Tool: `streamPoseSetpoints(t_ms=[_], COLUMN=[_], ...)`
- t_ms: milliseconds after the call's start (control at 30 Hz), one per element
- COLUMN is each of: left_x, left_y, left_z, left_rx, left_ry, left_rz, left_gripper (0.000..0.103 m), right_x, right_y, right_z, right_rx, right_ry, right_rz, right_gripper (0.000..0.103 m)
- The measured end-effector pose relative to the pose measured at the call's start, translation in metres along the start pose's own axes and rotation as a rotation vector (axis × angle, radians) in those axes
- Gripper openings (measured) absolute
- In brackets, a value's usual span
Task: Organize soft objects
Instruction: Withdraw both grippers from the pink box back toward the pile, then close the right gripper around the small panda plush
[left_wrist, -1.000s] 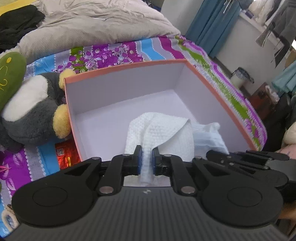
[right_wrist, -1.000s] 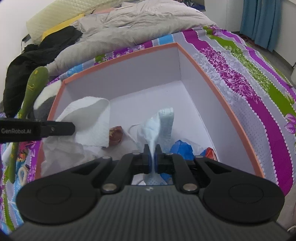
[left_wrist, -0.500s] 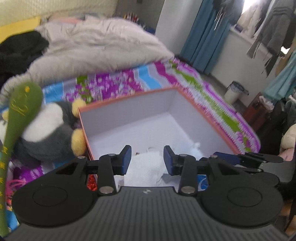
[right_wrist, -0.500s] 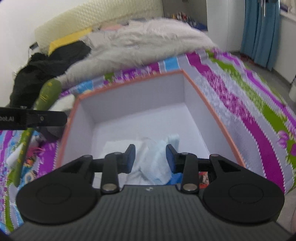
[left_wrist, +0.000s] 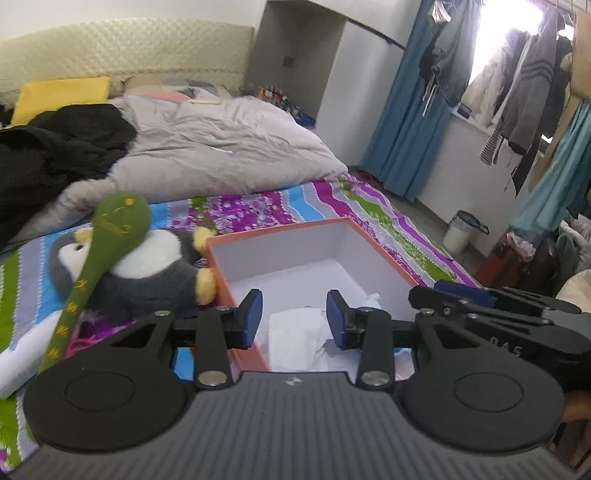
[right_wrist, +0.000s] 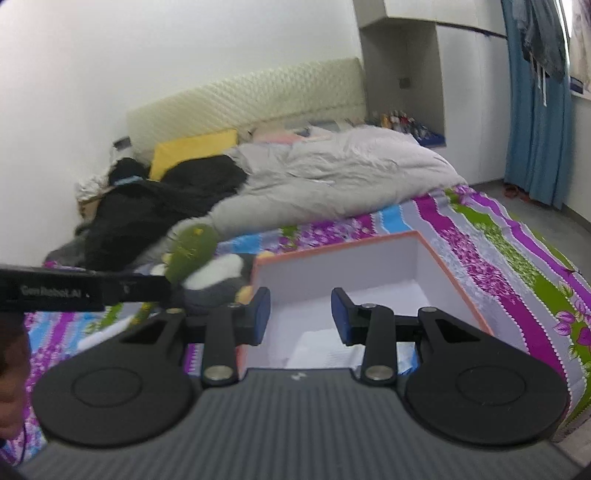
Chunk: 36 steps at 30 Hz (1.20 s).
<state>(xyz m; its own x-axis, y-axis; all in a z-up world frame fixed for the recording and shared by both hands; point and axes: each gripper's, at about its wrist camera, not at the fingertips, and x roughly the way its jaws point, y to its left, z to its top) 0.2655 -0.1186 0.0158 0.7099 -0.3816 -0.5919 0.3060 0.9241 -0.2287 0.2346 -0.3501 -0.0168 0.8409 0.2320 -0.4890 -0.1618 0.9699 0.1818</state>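
An orange-rimmed box (left_wrist: 280, 231) (right_wrist: 332, 248) with a white inside sits on the patterned bedspread. In its near end lie a white towel (left_wrist: 295, 339) (right_wrist: 317, 347) and a pale blue mask (left_wrist: 371, 301) (right_wrist: 406, 355). My left gripper (left_wrist: 294, 317) hovers open above the box's near-left corner with nothing between its pads. The right gripper (right_wrist: 301, 314) (left_wrist: 454, 291) hangs open and empty over the near edge, level with the left gripper (right_wrist: 159, 287). Left of the box lies a grey penguin plush (left_wrist: 147, 273) (right_wrist: 218, 277), and a green plush (left_wrist: 118, 221) (right_wrist: 192, 247) leans on it.
A grey duvet (left_wrist: 221, 155), black clothing (left_wrist: 55, 155) and a yellow pillow (left_wrist: 59, 92) cover the far half of the bed. Right of the bed are blue curtains (left_wrist: 402, 122), hanging clothes (left_wrist: 524, 92) and a waste bin (left_wrist: 463, 230) on the floor.
Both grippers opened, letting go of the towel and the mask, which now lie in the box. Both then rose and drew back, so more of the room shows.
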Motion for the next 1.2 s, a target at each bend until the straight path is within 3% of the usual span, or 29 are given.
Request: streamPoseSetpoints(t_ms=[433, 667, 933, 1200], left_x=[-0.092, -0.121, -0.136, -0.131], left_y=[0.026, 0.043, 0.056, 0.074], left_z=[-0.080, -0.114, -0.143, -0.175], left_rx=[-0.088, -0.111, -0.150, -0.206], left_ry=[-0.044, -0.074, -0.082, -0.034], left_rz=[0.046, 0.131, 0.183, 0.221], left_gripper=[0.044, 0.044, 0.044, 0.044], right_x=[-0.056, -0.069, -0.073, -0.062], right_y=[0.052, 0.071, 0.092, 0.113], right_z=[-0.037, -0.062, -0.096, -0.130], right_rx=[-0.041, -0.066, -0.059, -0.109], right_ry=[-0.053, -0.047, 0.029, 0.126], right_rz=[0.068, 0.095, 0.103, 0.128], right_gripper=[0.040, 0.039, 0.040, 0.040])
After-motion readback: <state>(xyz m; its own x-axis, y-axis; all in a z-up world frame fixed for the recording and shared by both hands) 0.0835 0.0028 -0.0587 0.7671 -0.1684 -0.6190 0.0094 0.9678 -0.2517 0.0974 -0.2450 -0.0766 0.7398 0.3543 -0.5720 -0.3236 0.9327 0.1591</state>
